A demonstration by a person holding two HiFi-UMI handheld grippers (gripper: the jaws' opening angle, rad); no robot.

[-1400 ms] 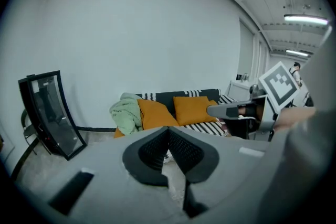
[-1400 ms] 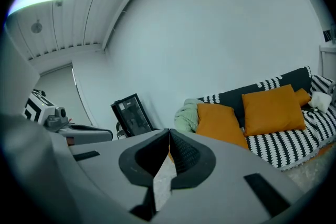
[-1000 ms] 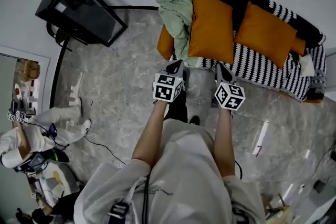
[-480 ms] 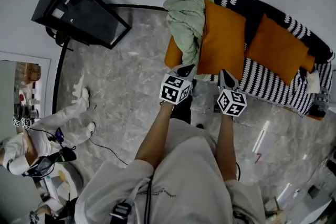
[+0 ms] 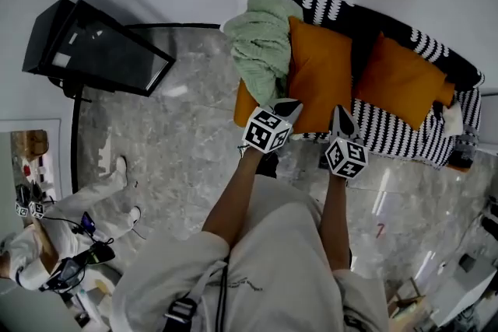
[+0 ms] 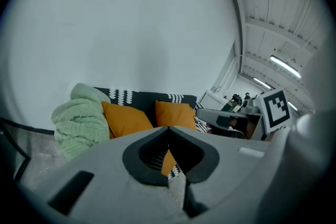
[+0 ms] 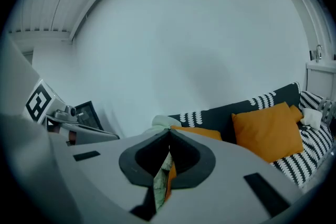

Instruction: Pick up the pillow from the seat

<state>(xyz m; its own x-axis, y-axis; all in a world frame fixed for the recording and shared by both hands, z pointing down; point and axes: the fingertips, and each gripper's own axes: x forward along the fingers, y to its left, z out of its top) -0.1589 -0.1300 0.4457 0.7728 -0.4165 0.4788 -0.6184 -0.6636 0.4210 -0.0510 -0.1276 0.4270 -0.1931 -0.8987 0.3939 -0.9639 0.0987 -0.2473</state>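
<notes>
Two orange pillows lie on a black-and-white striped sofa (image 5: 405, 138): a near one (image 5: 320, 74) beside a bunched green blanket (image 5: 261, 39), and a farther one (image 5: 398, 80) to the right. My left gripper (image 5: 292, 105) is shut and empty, its tip over the near pillow's front edge. My right gripper (image 5: 339, 113) is also shut and empty, at the sofa's front edge between the pillows. In the left gripper view the near pillow (image 6: 126, 119), the far pillow (image 6: 176, 114) and the blanket (image 6: 79, 118) lie ahead of the shut left gripper (image 6: 169, 131). The right gripper view shows the far pillow (image 7: 268, 128) beyond the shut right gripper (image 7: 169, 135).
A black screen on a stand (image 5: 93, 50) stands at the left by the white wall. A person in white (image 5: 47, 245) sits low at the left on the marble floor (image 5: 187, 144). A small white object (image 5: 454, 119) lies at the sofa's right end.
Both grippers have come closer to the sofa, from over the floor to its front edge and the near pillow. Their jaws have stayed shut.
</notes>
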